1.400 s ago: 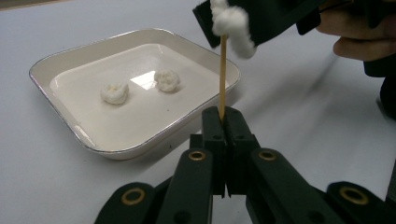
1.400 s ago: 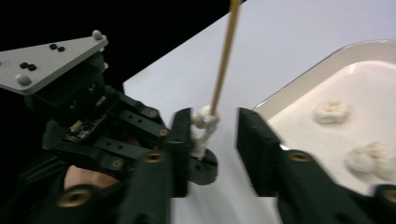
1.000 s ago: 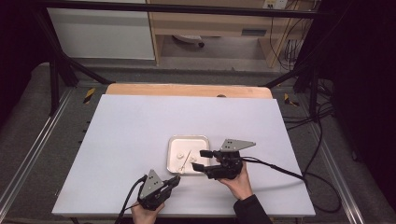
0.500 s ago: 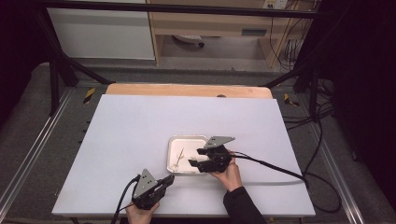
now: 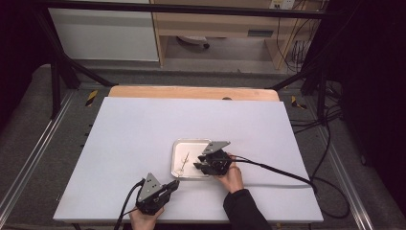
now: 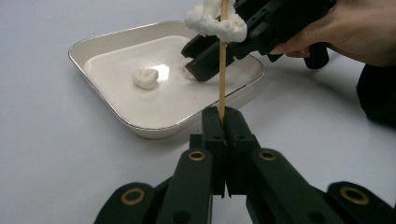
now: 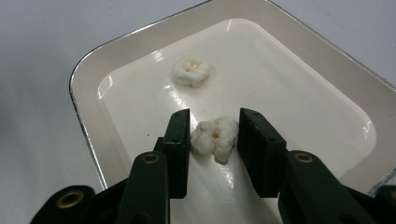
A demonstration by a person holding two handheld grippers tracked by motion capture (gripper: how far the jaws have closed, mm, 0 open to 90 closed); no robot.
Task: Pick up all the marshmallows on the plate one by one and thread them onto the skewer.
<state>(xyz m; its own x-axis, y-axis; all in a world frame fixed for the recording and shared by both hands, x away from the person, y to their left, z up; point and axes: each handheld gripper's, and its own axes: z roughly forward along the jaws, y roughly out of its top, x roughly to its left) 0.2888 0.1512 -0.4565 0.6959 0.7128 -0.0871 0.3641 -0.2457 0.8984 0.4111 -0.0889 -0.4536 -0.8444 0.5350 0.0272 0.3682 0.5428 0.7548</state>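
Nearest the person, the left gripper [image 5: 173, 184] rests low on the white table [image 5: 143, 124], its jaws pressed together on a thin wooden skewer [image 6: 222, 60]; the left gripper view shows what the high view cannot, that the stick stands upright with a white puffed piece [image 6: 215, 21] threaded near its top. Just beyond, the right gripper [image 5: 197, 165] reaches into the shallow metal tray [image 5: 176, 148], which sits right of the table's middle. Its jaws have just been closing and now stand either side of a second white piece [image 7: 215, 136] on the tray floor; the right gripper view shows a sliver of gap on the right pad, so I cannot tell if they press it yet. Farther in lies a third piece [image 7: 190, 71]. No writing can be read anywhere.
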